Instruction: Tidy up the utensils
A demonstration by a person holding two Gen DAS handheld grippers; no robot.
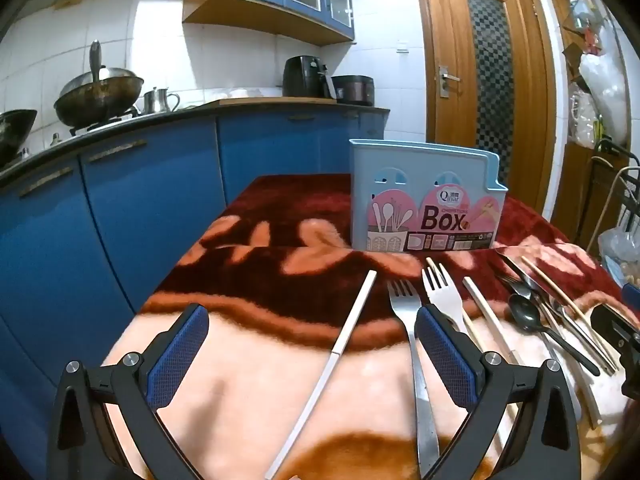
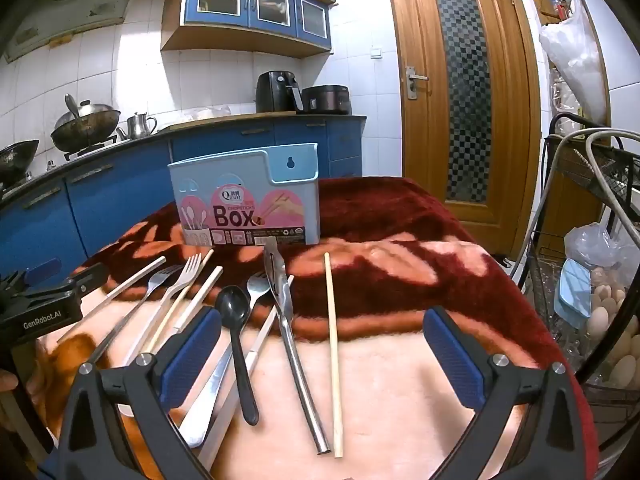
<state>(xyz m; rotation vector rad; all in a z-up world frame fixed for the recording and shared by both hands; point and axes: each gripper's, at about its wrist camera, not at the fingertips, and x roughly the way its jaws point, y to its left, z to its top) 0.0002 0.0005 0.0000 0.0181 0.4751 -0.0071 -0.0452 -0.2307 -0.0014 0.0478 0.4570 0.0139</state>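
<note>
A light blue utensil box (image 1: pixel 424 200) (image 2: pixel 248 200) with a pink label stands upright at the far side of the blanket-covered table (image 1: pixel 248 360). Loose utensils lie in a row before it: a white chopstick (image 1: pixel 340 356), a steel fork (image 1: pixel 416 360), a white fork (image 1: pixel 442 296), a black spoon (image 2: pixel 236 336), a steel knife (image 2: pixel 288 332) and a wooden chopstick (image 2: pixel 334 352). My left gripper (image 1: pixel 312 344) is open above the white chopstick and steel fork. My right gripper (image 2: pixel 322 344) is open above the spoon, knife and wooden chopstick. Neither holds anything.
Blue kitchen cabinets (image 1: pixel 140 192) with a wok (image 1: pixel 98 94) run along the left. A wooden door (image 2: pixel 468 100) stands behind the table. A wire rack with eggs (image 2: pixel 608 320) and plastic bags sits close at the right table edge.
</note>
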